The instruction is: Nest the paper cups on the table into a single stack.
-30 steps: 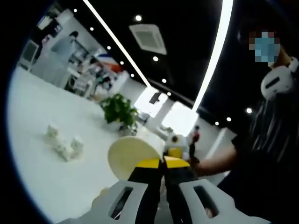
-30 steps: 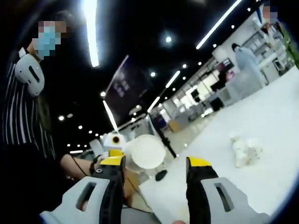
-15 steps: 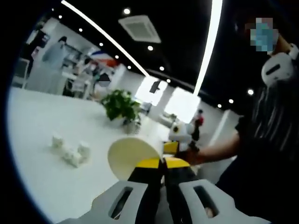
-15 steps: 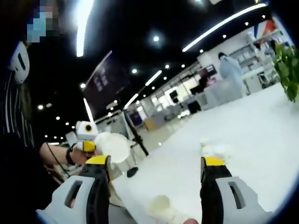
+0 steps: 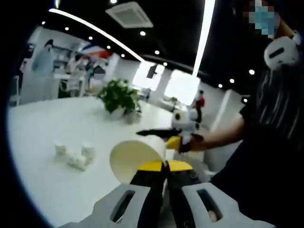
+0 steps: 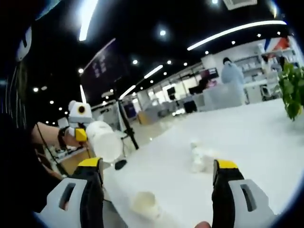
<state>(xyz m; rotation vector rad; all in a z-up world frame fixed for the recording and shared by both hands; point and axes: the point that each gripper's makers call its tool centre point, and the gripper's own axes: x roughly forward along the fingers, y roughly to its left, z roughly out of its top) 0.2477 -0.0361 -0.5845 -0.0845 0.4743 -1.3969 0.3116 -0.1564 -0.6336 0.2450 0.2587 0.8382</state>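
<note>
Left gripper: yellow-tipped jaws pressed together on the rim of a pale paper cup, whose open mouth faces the camera at about 10 o'clock from the tips. Cup held up off the white table. Seen from the right gripper view, this same gripper sits at 9 o'clock with the held cup lying on its side, base pointing toward 4 o'clock, a hand behind it.

Right gripper: jaws spread wide, nothing between them. In the left gripper view it comes in at 3 o'clock of the held cup, just beside it; whether it touches the cup I cannot tell.

Loose cups:
- One cup rests on the table between the right gripper's jaws, toward 6 o'clock in the right gripper view, near the table edge. Blurred; upright or tipped unclear.
- A small cluster of cups farther out on the table, toward 1 o'clock from that lone cup. In the left gripper view the cluster lies at 9 o'clock of the held cup, well apart from it. Count uncertain, three or four.

Surroundings: potted green plant on the far part of the table at 12 o'clock of the cluster. Person in a striped top at 3 o'clock. Long ceiling light strips overhead.
</note>
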